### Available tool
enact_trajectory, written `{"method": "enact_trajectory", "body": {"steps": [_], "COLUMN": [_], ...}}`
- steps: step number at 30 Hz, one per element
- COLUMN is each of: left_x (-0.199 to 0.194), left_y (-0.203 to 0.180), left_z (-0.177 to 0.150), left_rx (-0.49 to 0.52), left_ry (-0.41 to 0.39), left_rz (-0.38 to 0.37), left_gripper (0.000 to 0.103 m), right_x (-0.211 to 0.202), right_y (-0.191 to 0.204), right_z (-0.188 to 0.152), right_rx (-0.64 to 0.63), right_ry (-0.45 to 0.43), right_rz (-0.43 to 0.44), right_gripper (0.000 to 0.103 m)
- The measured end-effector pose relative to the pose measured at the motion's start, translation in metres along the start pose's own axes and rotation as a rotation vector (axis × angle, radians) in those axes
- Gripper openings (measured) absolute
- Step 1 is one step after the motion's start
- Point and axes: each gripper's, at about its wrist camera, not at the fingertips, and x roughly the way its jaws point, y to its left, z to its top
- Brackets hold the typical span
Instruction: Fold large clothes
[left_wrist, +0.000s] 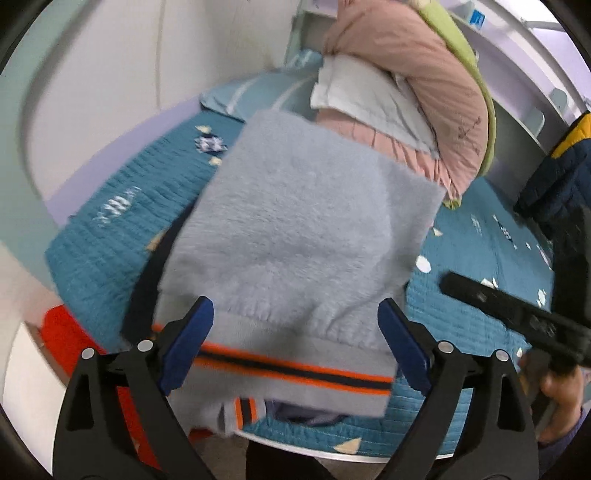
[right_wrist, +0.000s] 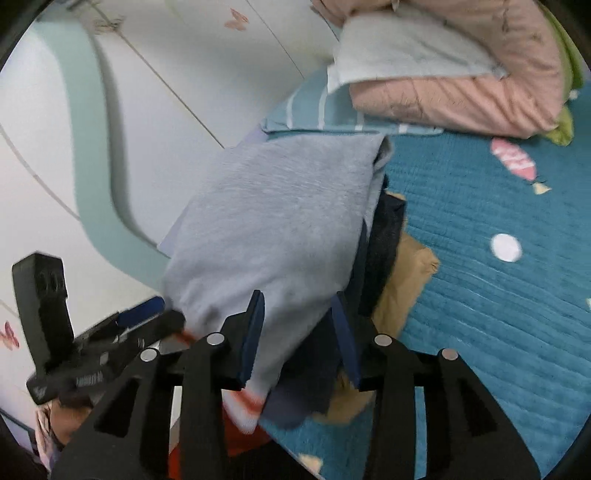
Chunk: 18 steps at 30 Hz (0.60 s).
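A folded light-blue fleece garment (left_wrist: 295, 229) with an orange-and-dark striped hem (left_wrist: 291, 365) lies on the teal bed quilt (left_wrist: 107, 229). My left gripper (left_wrist: 295, 332) is open, its blue pads on either side of the hem, just above it. The same garment (right_wrist: 273, 221) fills the right wrist view, lying on a dark garment (right_wrist: 384, 251) and a tan one (right_wrist: 406, 280). My right gripper (right_wrist: 297, 332) is open over the garment's near corner. The left gripper also shows in the right wrist view (right_wrist: 144, 314).
A folded pink quilt with a white cloth and green edge (left_wrist: 417, 74) is stacked at the bed's far end. A light-blue striped pillow (left_wrist: 258, 92) lies by the wall. A red item (left_wrist: 74, 332) sits at the bed's near-left edge. A dark jacket (left_wrist: 557, 177) hangs at right.
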Motion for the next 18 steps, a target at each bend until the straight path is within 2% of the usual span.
{"method": "enact_trajectory", "body": {"steps": [1,4,6,8,14,18], "left_x": [-0.016,-0.057,-0.085,-0.117,-0.201,-0.255], "left_y": [-0.007,-0.027,-0.044,-0.065,-0.130,-0.161], "left_z": [-0.005,-0.018,-0.027,-0.039,-0.073,-0.099], "left_rx": [0.005,0.019,0.033,0.052,0.124,0.153], "left_ry": [-0.024,-0.083,-0.121,-0.180,-0.306,-0.388], "left_rz": [0.020,0.077,0.115,0.128,0.135,0.131], "left_gripper": [0.091,0.093,0.094,0.098,0.098,0.098], "right_x": [-0.016,-0.058,-0.093,-0.130,-0.233,-0.288], "right_y": [0.002,0.006,0.018,0.033,0.073,0.092], "right_z": [-0.007,-0.027,-0.038,-0.051,-0.100,-0.134], "right_rx": [-0.002,-0.028,-0.075,-0.120,-0.203,-0.217], "right_ry": [-0.007,-0.043,-0.081,-0.121,-0.284,-0.383], "right_rz": [-0.017,-0.063,-0.107,-0.134,-0.231,-0.250], "right_gripper": [0.046,0.051,0.062,0.078,0.094,0.094]}}
